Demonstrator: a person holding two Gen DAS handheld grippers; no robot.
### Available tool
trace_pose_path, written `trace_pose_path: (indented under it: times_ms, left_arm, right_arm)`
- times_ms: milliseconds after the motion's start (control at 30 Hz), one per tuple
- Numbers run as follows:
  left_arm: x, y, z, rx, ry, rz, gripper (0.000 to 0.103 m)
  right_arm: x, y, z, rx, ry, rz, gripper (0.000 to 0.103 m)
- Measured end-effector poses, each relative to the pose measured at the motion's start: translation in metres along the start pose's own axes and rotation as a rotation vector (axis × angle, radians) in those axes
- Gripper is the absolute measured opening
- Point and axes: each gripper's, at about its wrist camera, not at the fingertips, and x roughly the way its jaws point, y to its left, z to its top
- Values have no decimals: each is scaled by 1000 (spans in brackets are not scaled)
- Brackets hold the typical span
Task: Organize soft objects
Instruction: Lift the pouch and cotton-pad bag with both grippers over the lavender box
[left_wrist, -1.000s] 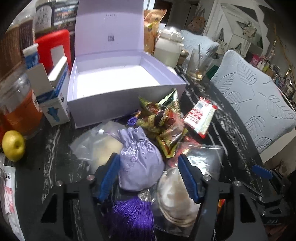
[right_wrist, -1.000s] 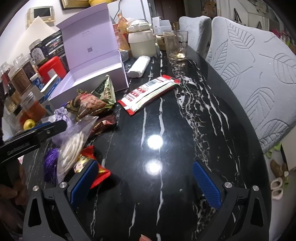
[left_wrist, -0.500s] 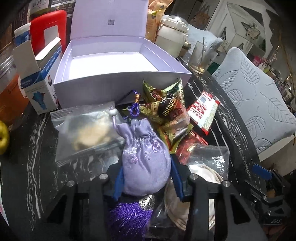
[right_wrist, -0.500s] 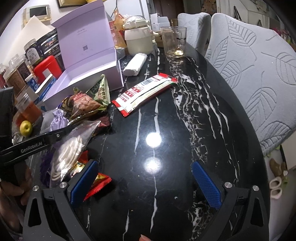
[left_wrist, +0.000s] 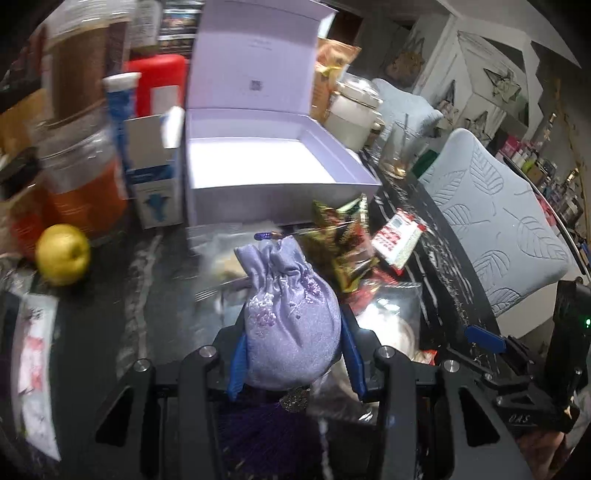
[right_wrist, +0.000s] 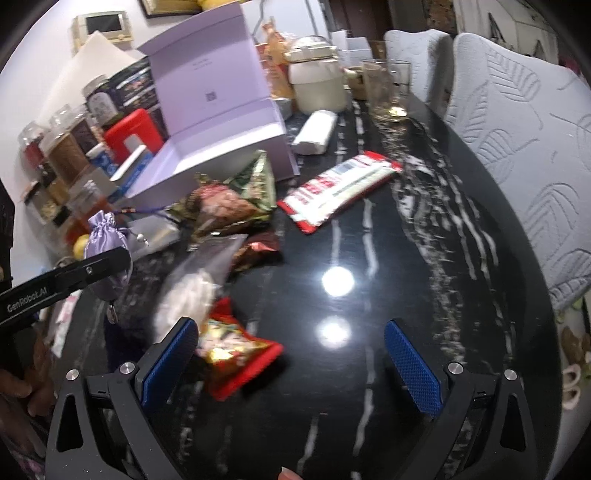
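Pouch: a lilac satin drawstring pouch, rounded, embroidered, gathered at the neck, with a purple tassel below; it sits at 6 o'clock in the left wrist view.
Left gripper: the left gripper is clenched on the pouch, blue pads pressing both its sides.
Right gripper: the right gripper is spread wide with nothing between its textured blue pads, above the glossy black marble table.
Box: an open lilac cardboard box, lid upright, at 12 o'clock from the pouch.
In between: crinkled foil snack packets and a clear plastic bag.
Nearby: a yellow apple at 9 o'clock; a red-and-white packet.
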Motion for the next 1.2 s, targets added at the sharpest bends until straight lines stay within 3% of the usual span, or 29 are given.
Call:
trace_pose_path:
  times_ms: [167,233,333,467,533,633,1200]
  left_arm:
    - [-17,20,-12,-26,-6,49,43]
    - [-19,26,-19,-33,-3,66,43]
    - [-19,36,-28,-57,16,59,43]
    - [-19,43,-33,-67,23,49,43]
    - [-19,44,-34,-64,20,37,43]
    - [-20,42,-35,-51,16,17,43]
    - [-33,28,-40,-20,-30,-46,43]
  right_arm:
    - [5,23,4,-55,-1,63,96]
    - [11,34,5,-91,-1,82,85]
    - [25,42,6,-95,22,100,79]
    - [44,43,10,-29,64,175,65]
    - [50,43,10,1,55,211,40]
    - [54,40,9,48,30,243,27]
    - [3,55,-1,11,-107,236,15]
